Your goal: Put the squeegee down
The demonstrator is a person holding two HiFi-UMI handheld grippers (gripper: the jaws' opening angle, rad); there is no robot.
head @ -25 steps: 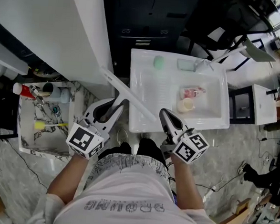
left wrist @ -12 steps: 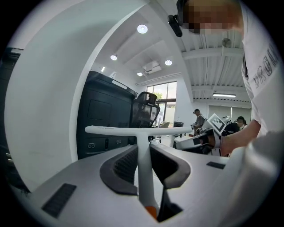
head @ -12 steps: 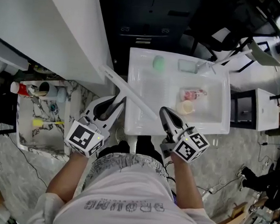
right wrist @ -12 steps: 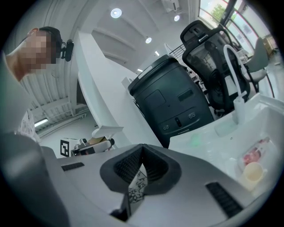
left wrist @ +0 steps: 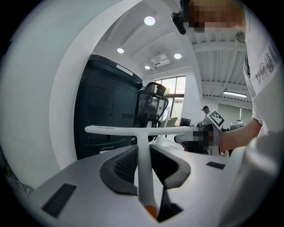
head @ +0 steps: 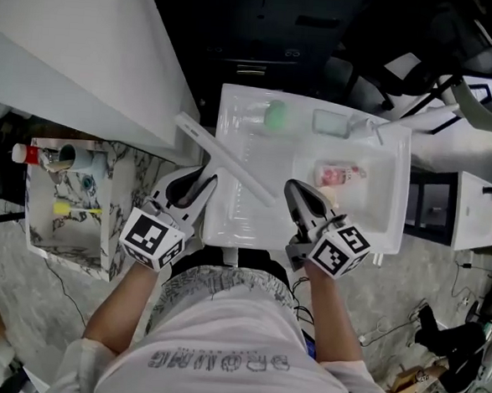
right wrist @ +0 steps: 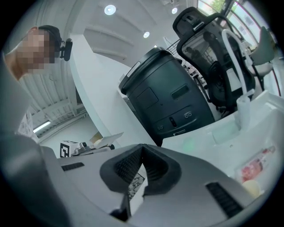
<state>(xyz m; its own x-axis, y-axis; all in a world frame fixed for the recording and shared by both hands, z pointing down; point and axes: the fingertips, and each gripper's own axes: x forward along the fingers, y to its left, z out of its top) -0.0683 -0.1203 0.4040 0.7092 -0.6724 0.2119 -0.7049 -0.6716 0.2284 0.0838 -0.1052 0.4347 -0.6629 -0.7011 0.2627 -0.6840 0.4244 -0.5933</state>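
Jaws of the left gripper (left wrist: 144,150) clamp the white handle of the squeegee (head: 226,160), whose long blade lies slantwise over the left part of the sink (head: 251,238); the right gripper (right wrist: 141,153) has its jaws pressed together on nothing. Both forearms reach out from the torso toward the far side, grippers tipped slightly down. Whether the blade touches the sink cannot be told.

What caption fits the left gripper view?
Left gripper grips a white squeegee by its handle, blade crossways in front.
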